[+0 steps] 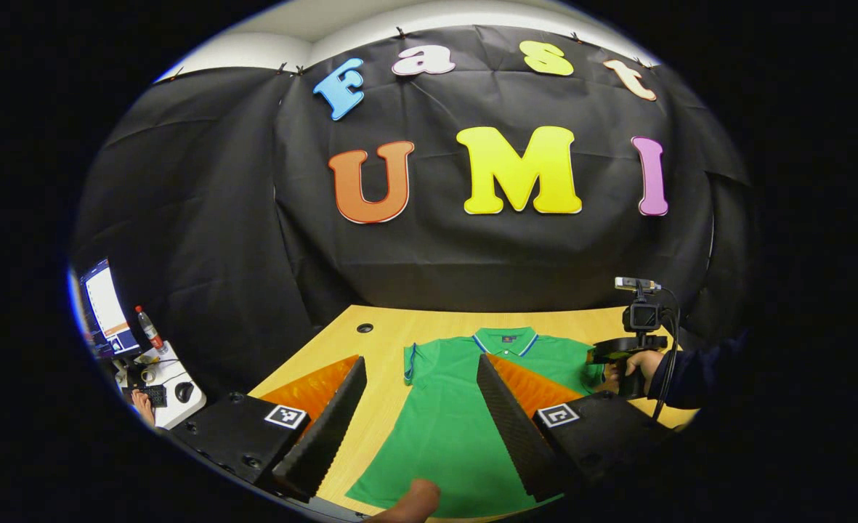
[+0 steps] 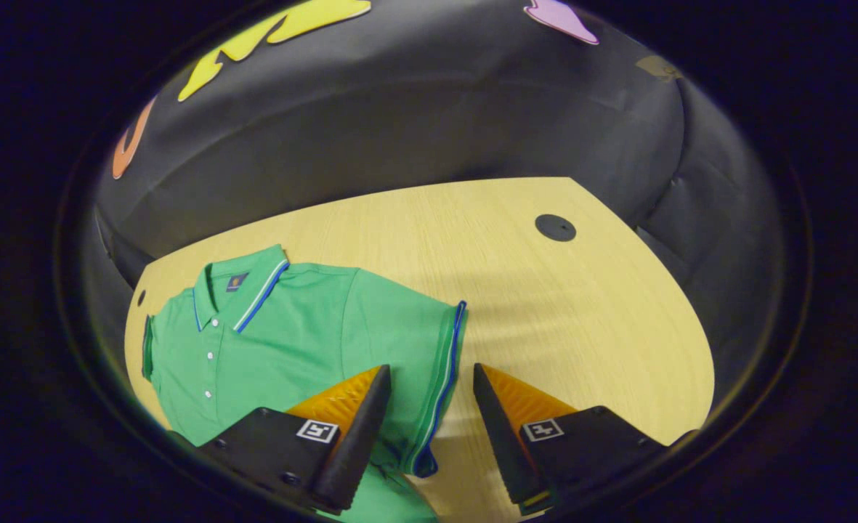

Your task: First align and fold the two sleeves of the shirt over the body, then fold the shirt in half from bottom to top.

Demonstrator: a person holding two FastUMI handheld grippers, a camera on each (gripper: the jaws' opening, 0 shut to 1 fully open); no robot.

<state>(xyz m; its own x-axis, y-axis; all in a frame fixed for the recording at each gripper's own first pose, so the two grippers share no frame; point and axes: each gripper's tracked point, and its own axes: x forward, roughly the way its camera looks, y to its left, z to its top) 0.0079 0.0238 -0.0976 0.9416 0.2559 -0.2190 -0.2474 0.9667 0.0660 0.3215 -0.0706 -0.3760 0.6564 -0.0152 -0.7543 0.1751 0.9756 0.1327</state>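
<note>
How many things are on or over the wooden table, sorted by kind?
Shirts: 1, a green polo shirt lying flat.
Claws: 2, the left claw and the right claw, both open.
Black round table caps: 2.
Total: 5.

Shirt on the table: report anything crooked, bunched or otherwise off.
The green polo shirt lies flat and face up on the wooden table, collar neat. One oddity: in the right gripper view, the striped cuff of one sleeve curls under at its lower end. Both sleeves are unfolded.
</note>
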